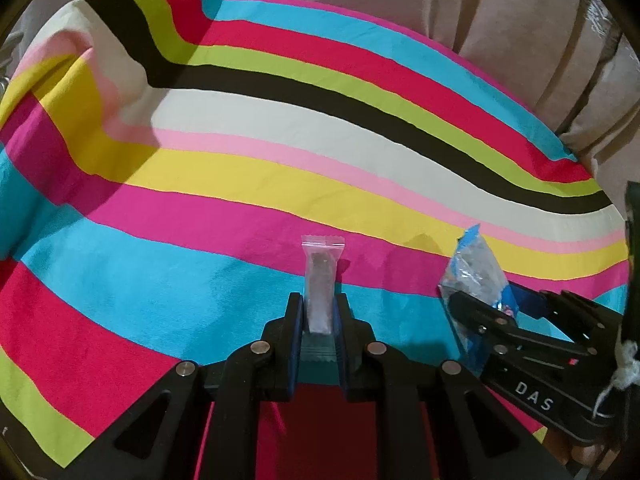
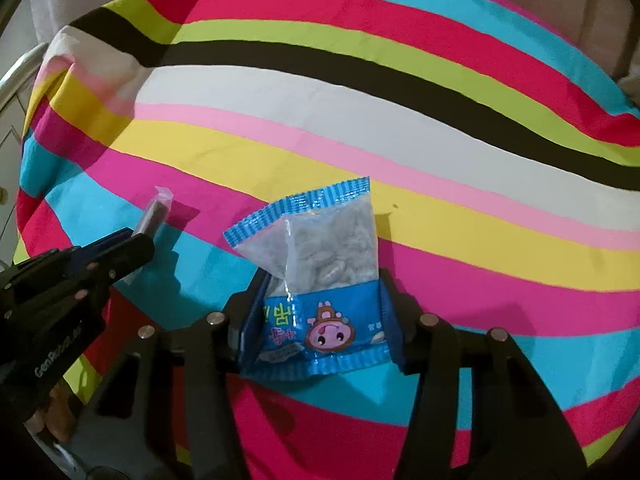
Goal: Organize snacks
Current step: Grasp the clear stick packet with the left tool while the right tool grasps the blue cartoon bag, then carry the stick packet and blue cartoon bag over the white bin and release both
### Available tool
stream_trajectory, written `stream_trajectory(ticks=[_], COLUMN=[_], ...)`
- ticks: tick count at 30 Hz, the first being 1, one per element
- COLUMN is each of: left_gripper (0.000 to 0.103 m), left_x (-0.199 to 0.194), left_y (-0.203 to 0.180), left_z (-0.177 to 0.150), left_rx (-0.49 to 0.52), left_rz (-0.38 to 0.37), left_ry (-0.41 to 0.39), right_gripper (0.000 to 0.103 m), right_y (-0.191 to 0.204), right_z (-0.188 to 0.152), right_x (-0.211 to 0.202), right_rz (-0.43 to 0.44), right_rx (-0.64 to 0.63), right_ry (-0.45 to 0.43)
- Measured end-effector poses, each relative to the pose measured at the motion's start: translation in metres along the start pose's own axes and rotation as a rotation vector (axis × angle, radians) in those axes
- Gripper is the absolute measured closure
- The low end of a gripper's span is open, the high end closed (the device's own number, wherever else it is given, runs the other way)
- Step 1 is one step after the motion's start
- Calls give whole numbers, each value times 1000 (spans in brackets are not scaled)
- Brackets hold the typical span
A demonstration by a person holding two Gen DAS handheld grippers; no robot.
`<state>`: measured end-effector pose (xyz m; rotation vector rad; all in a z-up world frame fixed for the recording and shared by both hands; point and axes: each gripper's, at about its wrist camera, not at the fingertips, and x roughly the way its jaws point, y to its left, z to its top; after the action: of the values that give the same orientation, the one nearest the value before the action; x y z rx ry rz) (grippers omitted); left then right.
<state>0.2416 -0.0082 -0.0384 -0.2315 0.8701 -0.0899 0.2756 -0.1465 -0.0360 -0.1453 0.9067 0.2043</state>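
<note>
1. The work goes on over a striped cloth spread across a soft, rumpled surface: bands of sky blue, hot pink, yellow, pale pink, cream, black, lime and red run across it in long curves.
2. Behind the cloth hangs a beige curtain in heavy folds, and the room is dim, with shadows falling on the cloth's left side.
3. At the far left edge of the right wrist view a pale curved rail and a bit of light-coloured furniture show, too blurred to name.
4. The left gripper is clenched on a small clear packet with something dark inside; the packet stands upright between the pads, its crimped top pointing away over the blue and pink stripes.
5. The right gripper has its pads against both sides of a blue snack bag, grasping it above the blue stripe; the bag's clear upper half shows pale, lumpy pieces.
6. The bag's blue band carries a pink cartoon face and yellow and pink characters, seen upside down and not readable from here.
7. White letters "DAS" show on the right gripper's body, and lettering beginning "GenRobot" on the left one's.
8. The two grippers sit near each other, side by side, each packet apart from the other.
</note>
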Motion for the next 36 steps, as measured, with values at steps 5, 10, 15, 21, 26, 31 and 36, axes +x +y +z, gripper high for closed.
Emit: stream_trajectory(ticks=[5,10,15,21,26,31,36], left_gripper=[88,88,88,88,88,88,88], left_x=[-10,-25,-40,-57,-72,-87,-101], left_y=[-8,-16,-27,-40,-57,-79,-104], left_z=[-3,-12,-20,-25,-37,-50,-66], left_rx=[25,48,71,107,147,195,249], left_rz=[-14,-33,-48,-66,-85,-116,-151], left_ry=[-11,-16,-23,-34,-39,-31,-21], right_gripper=[49,49,49,49,49,49,49], right_y=[-1,-3,-14,-22,-35,-50,-68], right_z=[-9,-19,-34,-52,-67,-94,-121], right_x=[-19,-38,-62,-80,-105,-135,-158], right_rz=[-52,-97,-137,-155,-176,-199,-224], right_rx=[30,50,86,139,200,236,264], right_ry=[-33,-58,-75,-74,-93,-100,-90])
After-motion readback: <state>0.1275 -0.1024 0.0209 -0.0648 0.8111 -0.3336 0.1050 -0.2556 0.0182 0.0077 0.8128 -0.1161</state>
